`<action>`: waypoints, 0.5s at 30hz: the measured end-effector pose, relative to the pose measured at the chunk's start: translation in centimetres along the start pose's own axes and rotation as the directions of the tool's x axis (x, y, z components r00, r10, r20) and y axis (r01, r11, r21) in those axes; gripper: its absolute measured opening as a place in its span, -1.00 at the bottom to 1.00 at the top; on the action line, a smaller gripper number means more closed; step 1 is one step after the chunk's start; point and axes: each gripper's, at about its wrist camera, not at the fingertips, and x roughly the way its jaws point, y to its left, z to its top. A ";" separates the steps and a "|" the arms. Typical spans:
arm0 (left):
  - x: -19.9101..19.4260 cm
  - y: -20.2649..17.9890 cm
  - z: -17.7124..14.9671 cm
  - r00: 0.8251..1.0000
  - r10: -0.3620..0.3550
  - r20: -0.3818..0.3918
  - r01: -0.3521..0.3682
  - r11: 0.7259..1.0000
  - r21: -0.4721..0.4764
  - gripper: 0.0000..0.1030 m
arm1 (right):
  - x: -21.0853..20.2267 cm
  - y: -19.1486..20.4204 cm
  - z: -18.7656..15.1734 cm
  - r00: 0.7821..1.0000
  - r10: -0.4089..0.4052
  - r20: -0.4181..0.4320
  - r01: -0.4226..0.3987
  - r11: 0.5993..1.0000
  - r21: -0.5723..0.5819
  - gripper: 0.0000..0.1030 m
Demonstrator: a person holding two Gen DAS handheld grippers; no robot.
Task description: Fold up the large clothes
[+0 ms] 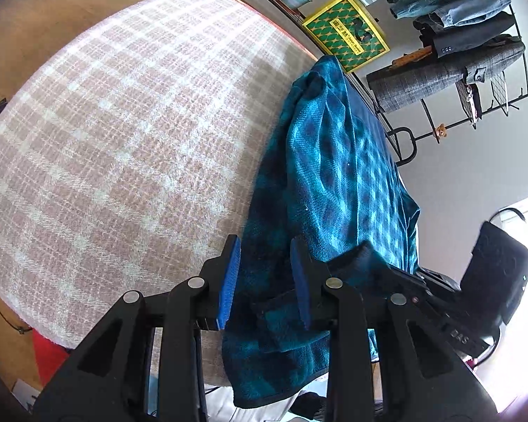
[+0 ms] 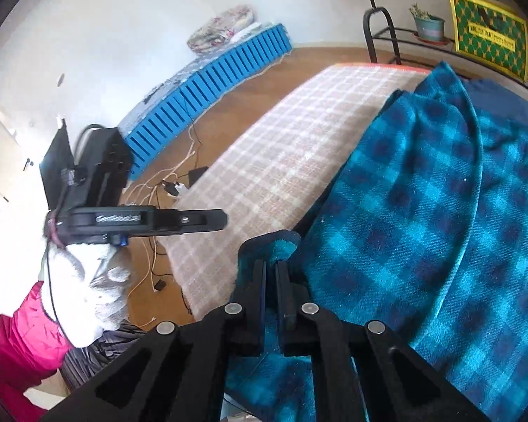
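Left gripper (image 1: 265, 251): angled down over the near edge of the table (image 1: 105, 140), jaws partly spread. The blue pads (image 1: 228, 281) stand either side of a dark strip of the garment (image 1: 334, 176) without visibly pressing it; whether the cloth is gripped cannot be told. In the right wrist view this gripper (image 2: 225, 219) reaches in level from the left, carried by a white-gloved hand (image 2: 84, 288) above a pink sleeve (image 2: 14, 351).

Right gripper (image 2: 271, 265): pointed down and forward at the garment's near left edge, jaws pressed together, pinching a raised fold (image 2: 278, 244) of the teal cloth between the fingers. In the left wrist view its body (image 1: 404, 281) lies at lower right, touching the garment; its fingertips are hidden there.

Garment (image 2: 422, 228): teal and navy check, bunched in folds along the right side of the table, near end hanging over the edge. The table cover is a pink and white plaid.

Writing: the letters "BAS" show on the right gripper's casing (image 1: 459, 337). A yellow-framed green sign (image 1: 345, 31) by the rack (image 1: 475, 70) carries a yellow label whose characters are too small to read.
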 end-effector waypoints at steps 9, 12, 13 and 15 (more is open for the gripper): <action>2.2 -1.5 -3.5 0.994 0.003 -0.105 0.004 0.998 0.068 -0.46 | -4.2 3.4 -6.7 0.993 0.101 -0.054 -0.107 0.985 -0.134 -0.30; 2.1 -1.3 -5.1 0.992 -0.009 -0.123 0.016 0.998 0.055 -0.45 | -5.3 2.7 -6.1 0.991 0.122 -0.048 -0.127 0.985 -0.114 -0.22; 2.2 -1.1 -5.6 0.992 -0.010 -0.128 0.017 0.999 0.050 -0.42 | -5.4 2.2 -5.3 0.993 0.112 -0.037 -0.115 0.988 -0.102 -0.22; 2.2 -0.7 -7.0 0.990 -0.016 -0.141 0.022 0.999 0.039 -0.39 | -5.2 1.5 -3.5 0.996 0.084 -0.027 -0.086 0.992 -0.088 -0.18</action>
